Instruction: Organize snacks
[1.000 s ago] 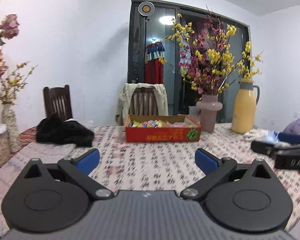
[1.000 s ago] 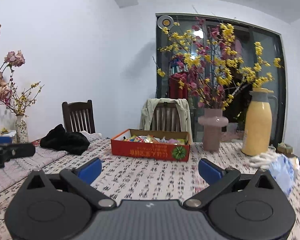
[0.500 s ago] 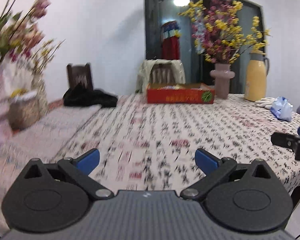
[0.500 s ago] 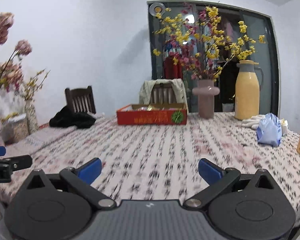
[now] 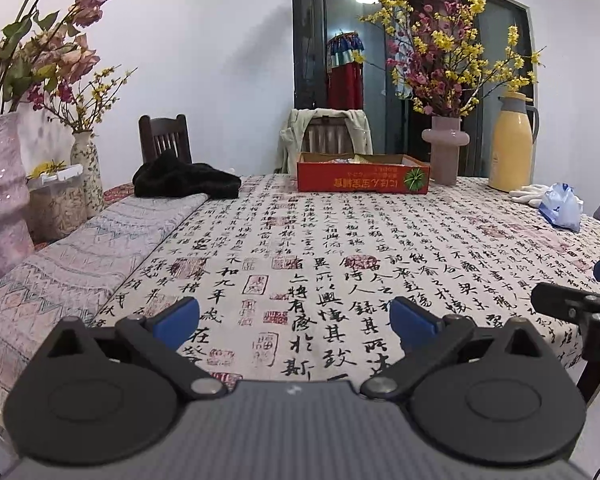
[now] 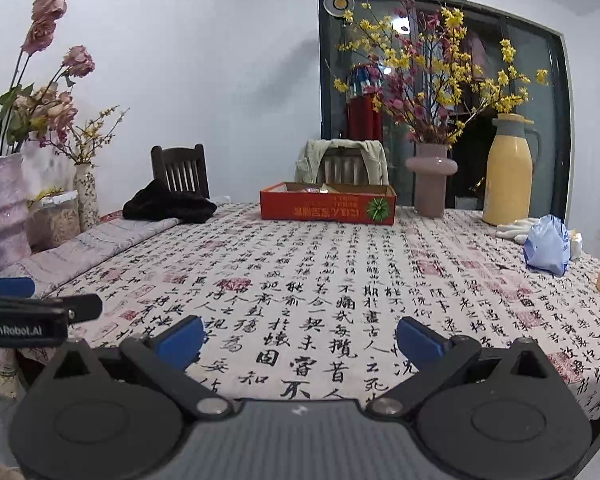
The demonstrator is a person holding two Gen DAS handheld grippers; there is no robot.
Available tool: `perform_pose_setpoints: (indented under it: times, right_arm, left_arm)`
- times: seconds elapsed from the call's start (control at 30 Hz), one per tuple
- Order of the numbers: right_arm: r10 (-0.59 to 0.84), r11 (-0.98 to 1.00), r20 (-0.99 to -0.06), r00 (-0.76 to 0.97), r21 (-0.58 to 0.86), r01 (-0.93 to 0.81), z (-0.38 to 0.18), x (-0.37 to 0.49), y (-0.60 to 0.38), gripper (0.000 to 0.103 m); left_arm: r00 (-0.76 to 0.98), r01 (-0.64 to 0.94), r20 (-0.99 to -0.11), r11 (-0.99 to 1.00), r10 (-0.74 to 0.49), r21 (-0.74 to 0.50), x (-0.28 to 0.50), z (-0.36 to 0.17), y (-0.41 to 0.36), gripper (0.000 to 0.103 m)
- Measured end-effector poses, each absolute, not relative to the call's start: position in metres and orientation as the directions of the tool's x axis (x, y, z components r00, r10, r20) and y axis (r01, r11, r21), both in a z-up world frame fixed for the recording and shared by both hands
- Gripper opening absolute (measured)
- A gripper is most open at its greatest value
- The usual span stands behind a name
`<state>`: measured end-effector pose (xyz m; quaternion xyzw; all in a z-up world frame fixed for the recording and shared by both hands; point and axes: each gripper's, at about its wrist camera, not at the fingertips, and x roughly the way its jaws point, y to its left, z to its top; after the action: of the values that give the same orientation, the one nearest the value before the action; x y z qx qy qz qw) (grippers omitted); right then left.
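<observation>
Both grippers hover empty over the near table edge: left gripper (image 5: pixel 294 318) and right gripper (image 6: pixel 300 338), each with jaws spread wide. The red snack box (image 6: pixel 327 203) sits far across, left of the pink vase (image 6: pixel 431 179). Best approach: reach forward level, centring on the box.

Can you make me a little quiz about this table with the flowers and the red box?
1. True or false: the red box sits at the far end of the table.
2. Which stands closer to the red box: (a) the pink vase or (b) the yellow jug?
3. Fill in: the left gripper and the right gripper are both ____ and hold nothing.

Key: 1 true; 2 a; 3 open.
</observation>
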<state>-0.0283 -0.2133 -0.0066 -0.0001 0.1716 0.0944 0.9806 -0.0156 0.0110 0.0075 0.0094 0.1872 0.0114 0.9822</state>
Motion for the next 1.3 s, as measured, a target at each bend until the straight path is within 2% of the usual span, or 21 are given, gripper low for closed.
perform_pose_setpoints:
  times: [0.97, 1.3]
  right_arm:
    - [0.187, 0.982, -0.321, 0.929, 0.066, -0.175, -0.0023, -0.0258, -0.2175, 0.103]
    - [0.186, 0.982, -0.342, 0.921, 0.071, -0.172, -0.0032, -0.0231, -0.2179, 0.103]
  left_arm:
    - [0.932, -0.010, -0.361, 1.000, 0.017, 0.022, -0.0162, 0.0083, 0.0098, 0.103]
    - [0.932, -0.010, -0.362, 1.000, 0.017, 0.022, -0.0159, 0.0083, 0.0102, 0.103]
